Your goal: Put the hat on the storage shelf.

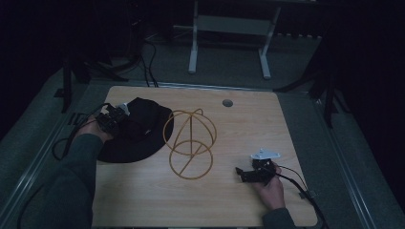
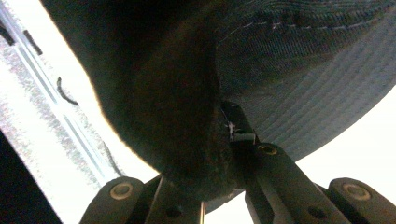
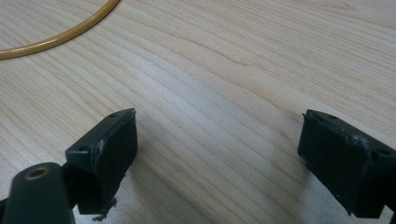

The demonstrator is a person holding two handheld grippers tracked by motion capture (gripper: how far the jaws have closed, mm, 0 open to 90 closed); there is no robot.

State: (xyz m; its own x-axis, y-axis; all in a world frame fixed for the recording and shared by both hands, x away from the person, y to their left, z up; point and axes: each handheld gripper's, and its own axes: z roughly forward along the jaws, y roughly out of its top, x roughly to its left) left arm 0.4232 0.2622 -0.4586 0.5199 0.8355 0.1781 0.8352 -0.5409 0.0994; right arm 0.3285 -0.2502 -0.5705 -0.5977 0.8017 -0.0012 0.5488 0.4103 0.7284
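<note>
My left claw (image 1: 114,117) is pinching the hat (image 1: 138,138) at the table's (image 1: 239,124) left; the wire stand (image 1: 190,143) is sitting just right of it, my wide-open right claw (image 1: 246,174) resting beyond.

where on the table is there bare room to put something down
The far right of the table, between the wire hat stand and the right edge, is bare. So is the near strip ahead of the stand, left of the right gripper. The left is crowded: the black hat, gripped by the left gripper, lies against the stand.
</note>
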